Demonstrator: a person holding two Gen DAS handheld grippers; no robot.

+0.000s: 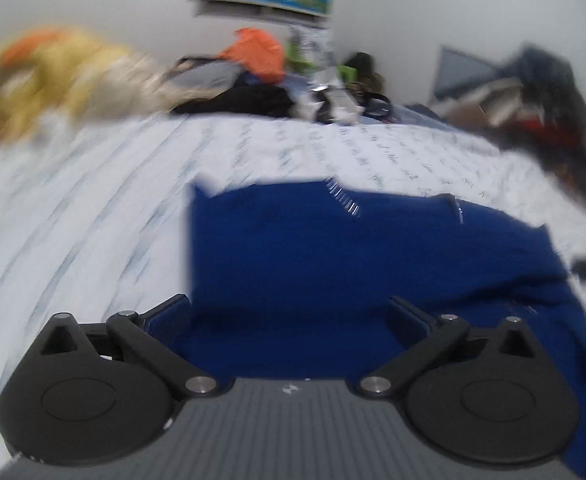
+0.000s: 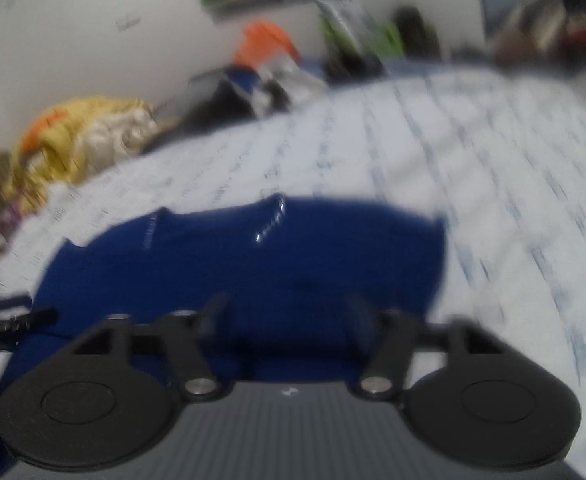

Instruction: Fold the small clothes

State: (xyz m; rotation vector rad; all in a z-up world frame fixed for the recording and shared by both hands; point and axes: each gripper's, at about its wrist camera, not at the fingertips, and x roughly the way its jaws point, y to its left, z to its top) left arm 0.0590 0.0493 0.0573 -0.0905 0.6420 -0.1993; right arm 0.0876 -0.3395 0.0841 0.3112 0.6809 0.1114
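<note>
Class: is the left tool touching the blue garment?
Cannot tell. The left wrist view shows the left tool open over the blue garment, but blur hides any gap.

A bed (image 1: pixel 93 208) with a white, faintly printed sheet. A blue garment (image 1: pixel 333 248) lies flat near its front; yellow cloth (image 1: pixel 65 76) and mixed clutter (image 1: pixel 261 80) lie along the far edge.

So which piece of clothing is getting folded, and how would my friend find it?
Look at the big bed with the white sheet printed in faint blue lines. Near its front edge, right ahead of both tools, lies the flat deep-blue cloth garment. It is the only blue piece lying spread out alone; the yellow and orange bundle of cloth and the dark clothes are heaped far back by the wall.
</note>
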